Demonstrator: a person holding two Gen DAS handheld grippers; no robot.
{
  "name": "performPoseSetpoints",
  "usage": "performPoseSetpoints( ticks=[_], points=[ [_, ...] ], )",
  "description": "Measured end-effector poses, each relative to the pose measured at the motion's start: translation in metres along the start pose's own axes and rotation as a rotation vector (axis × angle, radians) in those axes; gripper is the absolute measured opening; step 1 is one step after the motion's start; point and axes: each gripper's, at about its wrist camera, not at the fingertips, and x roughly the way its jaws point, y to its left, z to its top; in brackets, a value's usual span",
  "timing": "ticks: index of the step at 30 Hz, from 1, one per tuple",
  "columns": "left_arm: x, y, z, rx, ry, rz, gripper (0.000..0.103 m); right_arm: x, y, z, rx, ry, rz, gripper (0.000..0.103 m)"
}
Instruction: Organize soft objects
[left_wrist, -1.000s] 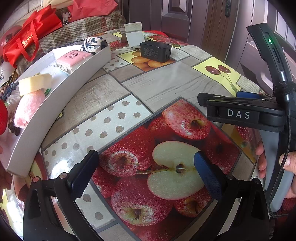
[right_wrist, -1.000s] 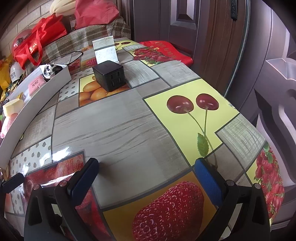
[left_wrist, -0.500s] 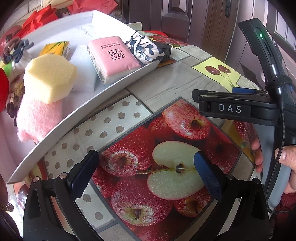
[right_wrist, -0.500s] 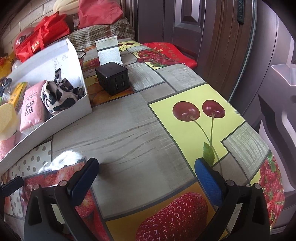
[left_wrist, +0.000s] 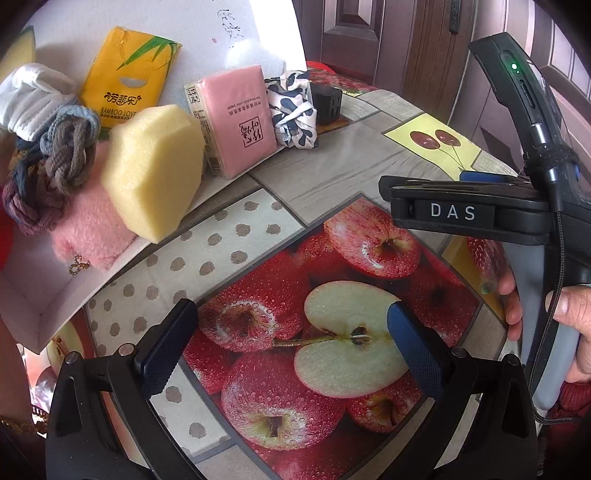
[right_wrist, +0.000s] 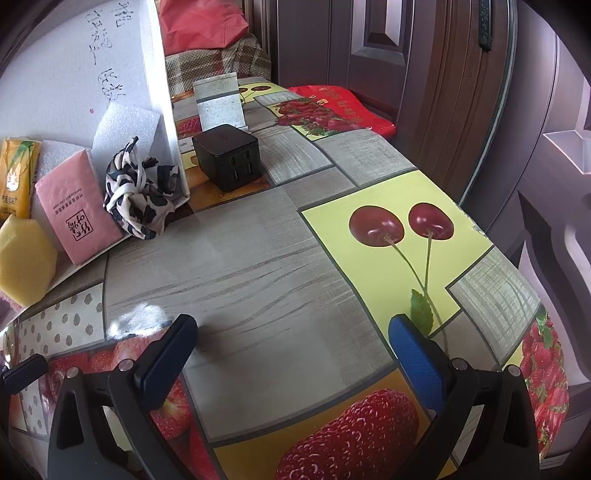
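Observation:
A white box (left_wrist: 55, 295) is tipped steeply up on the left. Soft things slide toward its low edge: a yellow sponge (left_wrist: 155, 170), a pink tissue pack (left_wrist: 240, 118), a pink fluffy cloth (left_wrist: 92, 229), a black-and-white scarf (left_wrist: 293, 107), a knotted grey rope (left_wrist: 55, 162), a yellow tissue pack (left_wrist: 125, 74) and a white cloth (left_wrist: 29, 96). The scarf (right_wrist: 142, 197), the pink pack (right_wrist: 77, 214) and the sponge (right_wrist: 22, 254) also show in the right wrist view. My left gripper (left_wrist: 288, 339) is open and empty over the tablecloth. My right gripper (right_wrist: 291, 349) is open and empty.
A black power cube (right_wrist: 227, 157) and a small grey stand (right_wrist: 219, 101) stand at the back of the fruit-print table (right_wrist: 258, 258). The right gripper's body (left_wrist: 461, 214) lies across the right of the left wrist view. Doors stand behind the table's right edge.
The white box has been tilted up much steeper, and its soft contents have slid down toward the table. Both grippers have stayed open and nearly still.

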Motion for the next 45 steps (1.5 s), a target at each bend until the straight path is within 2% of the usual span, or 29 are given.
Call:
performPoseSetpoints(
  ticks=[45],
  points=[
    [-0.0004, -0.0032, 0.0011, 0.011, 0.001, -0.002, 0.102, 0.006, 0.0056, 0.0068, -0.018, -0.006, 0.013, 0.103]
  ],
)
